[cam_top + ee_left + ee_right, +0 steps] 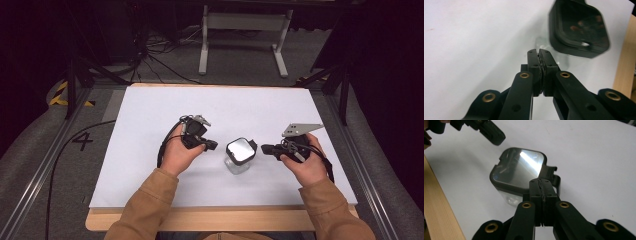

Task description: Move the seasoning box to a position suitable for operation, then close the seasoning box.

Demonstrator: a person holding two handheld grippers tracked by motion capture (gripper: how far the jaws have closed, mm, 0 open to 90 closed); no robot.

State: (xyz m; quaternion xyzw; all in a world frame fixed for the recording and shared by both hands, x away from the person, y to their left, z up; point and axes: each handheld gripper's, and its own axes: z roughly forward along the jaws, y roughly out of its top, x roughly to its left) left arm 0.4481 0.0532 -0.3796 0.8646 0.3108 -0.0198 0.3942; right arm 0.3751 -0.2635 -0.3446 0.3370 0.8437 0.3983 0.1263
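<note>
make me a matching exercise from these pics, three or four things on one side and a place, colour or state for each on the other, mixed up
Things:
1. left gripper
2. container
3. lid
4. table edge

Descriptions:
A. bare wood
B. clear-walled, standing on the white sheet
C. jaws shut, holding nothing
D. dark frame with a shiny pane, on top of the container

Pairs: 1-C, 2-B, 3-D, 4-A
</note>
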